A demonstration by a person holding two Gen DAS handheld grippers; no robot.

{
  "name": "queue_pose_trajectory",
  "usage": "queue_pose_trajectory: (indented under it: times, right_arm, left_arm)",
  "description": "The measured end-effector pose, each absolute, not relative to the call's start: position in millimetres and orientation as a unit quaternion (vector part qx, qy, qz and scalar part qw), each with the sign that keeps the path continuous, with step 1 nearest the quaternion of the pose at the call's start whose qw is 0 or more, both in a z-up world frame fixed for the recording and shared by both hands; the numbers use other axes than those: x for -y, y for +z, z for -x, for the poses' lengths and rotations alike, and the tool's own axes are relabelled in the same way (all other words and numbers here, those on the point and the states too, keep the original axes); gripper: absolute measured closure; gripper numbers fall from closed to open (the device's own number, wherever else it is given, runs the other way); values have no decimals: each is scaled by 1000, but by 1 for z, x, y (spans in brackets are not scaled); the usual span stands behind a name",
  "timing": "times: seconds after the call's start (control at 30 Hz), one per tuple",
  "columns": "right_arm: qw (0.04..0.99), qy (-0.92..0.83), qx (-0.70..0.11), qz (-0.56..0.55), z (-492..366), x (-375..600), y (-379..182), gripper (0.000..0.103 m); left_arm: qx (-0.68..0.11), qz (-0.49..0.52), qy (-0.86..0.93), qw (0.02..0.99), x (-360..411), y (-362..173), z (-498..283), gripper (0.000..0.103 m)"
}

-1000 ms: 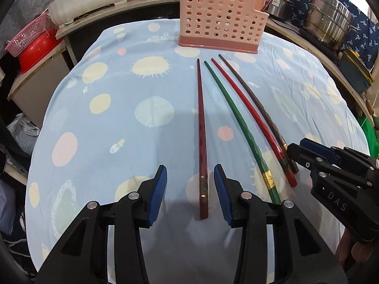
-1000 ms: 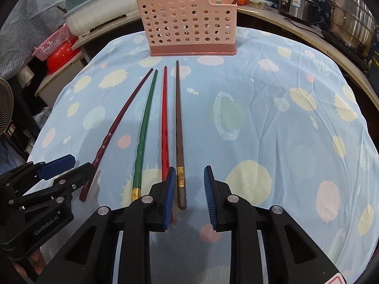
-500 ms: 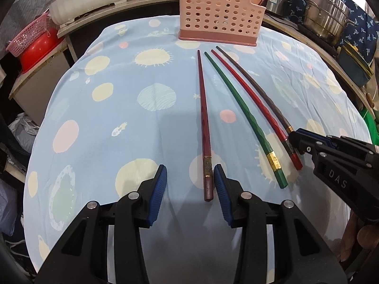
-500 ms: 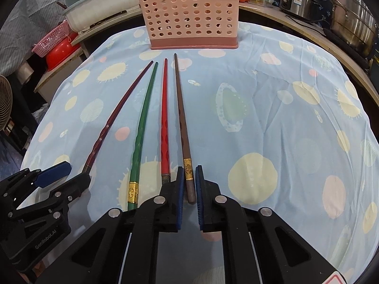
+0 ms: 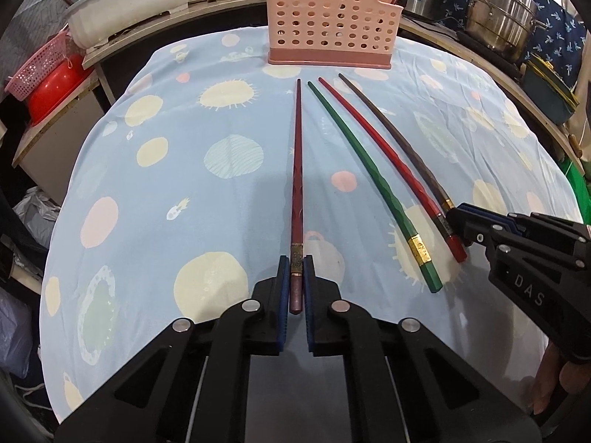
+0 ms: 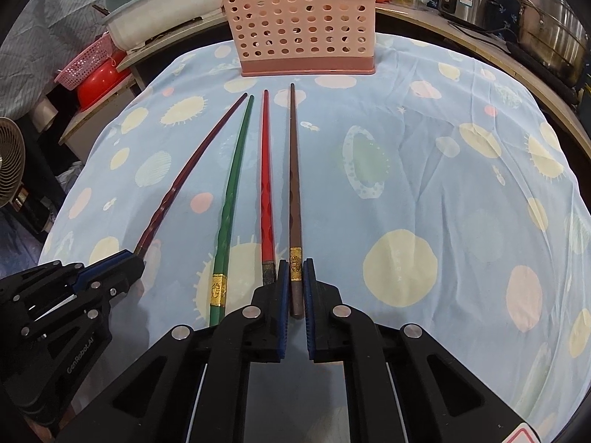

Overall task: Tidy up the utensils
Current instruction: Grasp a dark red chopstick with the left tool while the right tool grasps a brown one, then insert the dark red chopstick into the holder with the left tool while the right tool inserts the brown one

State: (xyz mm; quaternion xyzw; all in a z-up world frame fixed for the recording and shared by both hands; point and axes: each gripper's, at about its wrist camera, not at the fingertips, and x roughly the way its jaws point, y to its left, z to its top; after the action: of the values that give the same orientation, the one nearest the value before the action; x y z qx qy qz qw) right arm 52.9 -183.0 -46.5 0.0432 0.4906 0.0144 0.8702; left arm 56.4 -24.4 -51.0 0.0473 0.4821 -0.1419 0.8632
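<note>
**A:** On the blue spotted cloth (image 5: pixel 155 199) lie four long chopsticks, side by side, tips toward the pink perforated holder (image 5: pixel 332 22) at the far edge. Where would you take hold of them?

**B:** Right where they are held now. The left gripper (image 5: pixel 296 277) has its blue pads pressed on the butt end of the maroon chopstick (image 5: pixel 297 170), just behind its gold band. The right gripper (image 6: pixel 296 280) is likewise clamped on the brown chopstick's (image 6: pixel 293 184) thick end, at its gold band.

**A:** And the green chopstick (image 6: pixel 231 199) and red chopstick (image 6: pixel 266 184)?

**B:** Both lie free on the cloth between the two held ones. The red one sits just beside the right gripper's left finger; I cannot tell if they touch.

**A:** How will they handle, do you think?

**B:** Light and stiff, I'd judge, so weight is no worry. They look lacquered, hence probably slick, and they are thin, so a stick could roll or pivot between flat pads. Held at one end, the long free length may droop or swing.

**A:** So the thick end is the best hold?

**B:** Likely, yes: it is the widest part, and it leaves the narrow tip leading toward the holder. I'd keep the squeeze firm and the stick level until it is over the opening.
</note>
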Motion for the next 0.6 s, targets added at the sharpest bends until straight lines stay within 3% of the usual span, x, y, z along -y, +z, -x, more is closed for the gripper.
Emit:
queue_pose_trajectory:
  times: [0.6]
  right_arm:
    - [900,18,-427,-88,-39,206,19,96]
  left_arm:
    - [-454,6,-155,877,13,3,-69,96]
